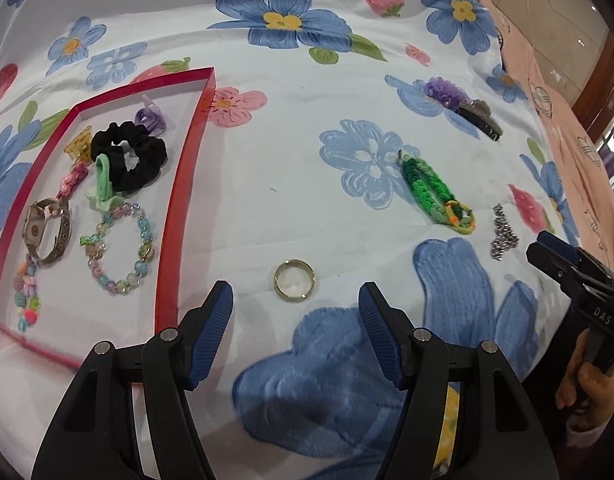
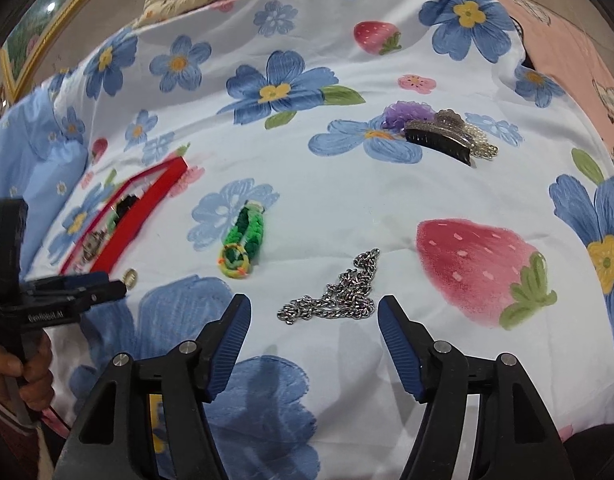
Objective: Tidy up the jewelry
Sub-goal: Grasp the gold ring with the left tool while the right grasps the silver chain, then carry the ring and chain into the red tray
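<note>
Flowers and strawberries cover the bed sheet [image 1: 291, 184] in the left wrist view. At the left sits a red tray [image 1: 175, 216] holding a black scrunchie [image 1: 131, 156], a bead bracelet [image 1: 121, 248], a watch [image 1: 47, 232] and a few clips. The left gripper [image 1: 295, 304] has its fingers spread wide, holding nothing, and a gold ring [image 1: 294, 280] lies on the sheet just ahead, between the tips. A green braided band [image 1: 435, 192] and a silver chain [image 1: 503, 232] lie farther right, and a black hair claw [image 1: 481, 120] sits beside a purple flower clip [image 1: 443, 90] near the back. At the right edge the right gripper [image 1: 567, 268] shows from the side; whether it is spread cannot be told there. In the right wrist view, its fingers [image 2: 395, 328] are spread wide and hold nothing. The silver chain [image 2: 339, 292] lies on the sheet [image 2: 347, 200] just in front, between the tips. The green band [image 2: 245, 240] is to the left, and the red tray [image 2: 143, 208] sits well beyond it. The hair claw [image 2: 443, 136] lies far back.
</note>
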Demonstrator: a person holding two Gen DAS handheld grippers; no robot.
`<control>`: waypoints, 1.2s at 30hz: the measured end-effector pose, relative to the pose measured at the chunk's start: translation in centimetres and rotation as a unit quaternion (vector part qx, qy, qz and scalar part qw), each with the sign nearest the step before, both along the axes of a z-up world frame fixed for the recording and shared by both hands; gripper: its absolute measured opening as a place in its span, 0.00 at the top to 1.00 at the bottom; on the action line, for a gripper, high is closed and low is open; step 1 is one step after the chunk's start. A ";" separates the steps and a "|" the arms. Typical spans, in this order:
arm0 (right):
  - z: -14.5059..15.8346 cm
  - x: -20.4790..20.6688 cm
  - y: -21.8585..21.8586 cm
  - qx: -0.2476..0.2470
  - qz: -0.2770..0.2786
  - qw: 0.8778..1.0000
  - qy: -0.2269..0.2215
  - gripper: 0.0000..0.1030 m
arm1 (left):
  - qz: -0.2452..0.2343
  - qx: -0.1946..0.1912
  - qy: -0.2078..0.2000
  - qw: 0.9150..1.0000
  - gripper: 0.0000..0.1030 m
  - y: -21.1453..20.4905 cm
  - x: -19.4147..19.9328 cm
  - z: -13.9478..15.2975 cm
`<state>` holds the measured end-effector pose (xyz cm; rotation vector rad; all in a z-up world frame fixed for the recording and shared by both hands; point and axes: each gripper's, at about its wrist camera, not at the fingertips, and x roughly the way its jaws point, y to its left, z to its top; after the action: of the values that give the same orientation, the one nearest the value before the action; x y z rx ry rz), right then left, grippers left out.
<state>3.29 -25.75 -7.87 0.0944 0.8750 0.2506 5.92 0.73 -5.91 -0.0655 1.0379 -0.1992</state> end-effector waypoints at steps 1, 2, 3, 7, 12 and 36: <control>-0.2 0.1 0.2 -0.007 0.003 1.000 0.002 0.32 | 0.000 0.002 0.001 1.000 0.37 0.0 0.2 -0.2; -0.4 0.3 0.3 -0.012 0.006 1.000 0.003 0.32 | 0.000 0.001 0.003 1.000 0.37 0.0 0.5 -0.4; -0.5 0.4 0.5 -0.015 0.009 1.000 0.005 0.31 | 0.000 0.002 0.005 1.000 0.37 0.0 0.7 -0.6; -1.5 1.1 0.9 -0.047 0.011 0.999 0.015 0.31 | -0.004 0.000 0.006 1.000 0.38 -0.1 1.1 -1.0; -2.9 2.3 1.2 -0.061 0.017 0.998 0.032 0.31 | -0.016 0.019 -0.003 1.000 0.49 -0.7 1.2 -1.4; -2.7 3.1 -0.1 -0.002 -0.001 1.000 0.030 0.83 | -0.019 -0.003 -0.039 0.999 0.80 0.7 0.6 0.6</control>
<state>6.43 -25.83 -10.62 0.0988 0.9347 0.2452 6.53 1.45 -5.36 -0.0432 0.9621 -0.2375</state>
